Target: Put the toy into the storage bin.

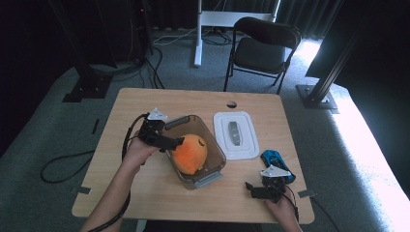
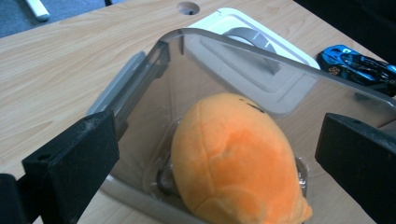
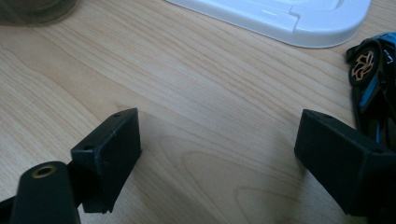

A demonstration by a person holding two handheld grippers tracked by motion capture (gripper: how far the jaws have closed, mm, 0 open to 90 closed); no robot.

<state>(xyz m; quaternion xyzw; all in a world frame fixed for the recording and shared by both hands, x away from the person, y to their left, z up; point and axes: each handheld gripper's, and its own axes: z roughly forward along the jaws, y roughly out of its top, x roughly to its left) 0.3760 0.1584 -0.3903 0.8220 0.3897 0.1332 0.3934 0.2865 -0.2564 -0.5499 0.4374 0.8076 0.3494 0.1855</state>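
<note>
An orange plush toy [image 1: 190, 153] sits inside a clear plastic container [image 1: 212, 140] near the middle of the tabletop [image 1: 145, 104]. The left gripper [image 1: 175, 142] hangs at the container's left rim, jaws wide apart and holding nothing, the toy just beyond them. A white lid [image 1: 246, 145] lies flat beside the container toward the right edge; a blue toy car [image 1: 276, 162] rests near the front right corner. The right gripper [image 1: 252, 188] sits low over bare wood at the front edge, jaws wide and empty, just beside the car. In the left gripper view 2 black jaws cut off the container's near corners, and the toy's underside is hidden.
</note>
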